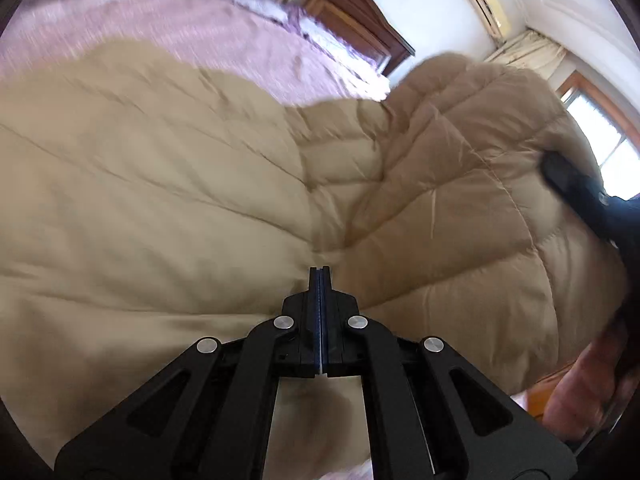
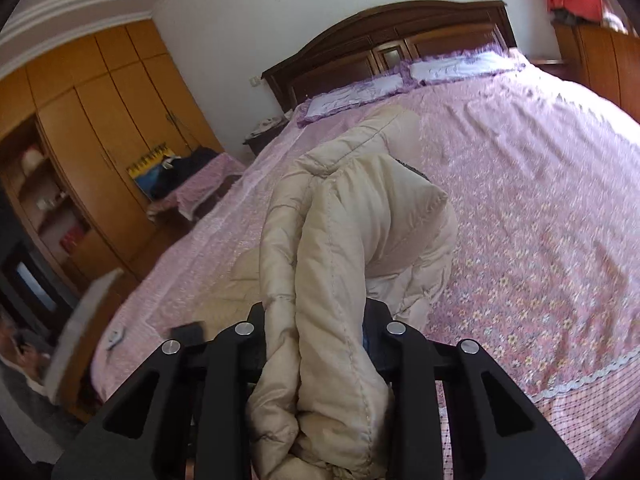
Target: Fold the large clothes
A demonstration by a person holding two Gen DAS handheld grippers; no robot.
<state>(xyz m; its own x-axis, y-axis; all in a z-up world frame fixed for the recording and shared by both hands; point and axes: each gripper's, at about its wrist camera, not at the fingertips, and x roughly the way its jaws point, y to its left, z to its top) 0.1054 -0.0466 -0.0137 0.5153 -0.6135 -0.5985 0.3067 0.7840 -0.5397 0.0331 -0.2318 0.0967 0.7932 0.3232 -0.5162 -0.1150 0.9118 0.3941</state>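
A large beige quilted down coat (image 1: 160,200) lies on a pink bed and fills the left wrist view. My left gripper (image 1: 320,276) is shut just above the coat, with no cloth visible between its pads. My right gripper (image 2: 320,320) is shut on a thick bunched fold of the coat (image 2: 340,240) and holds it raised above the bed. The lifted part (image 1: 460,168) rises at the right of the left wrist view, where the right gripper (image 1: 576,188) shows as a dark shape at its edge.
The pink flowered bedspread (image 2: 540,220) covers a wide bed with two pillows (image 2: 400,80) and a dark wooden headboard (image 2: 380,28). A wooden wardrobe (image 2: 100,120) and a small covered table (image 2: 192,184) stand left of the bed. A window (image 1: 600,132) is at the right.
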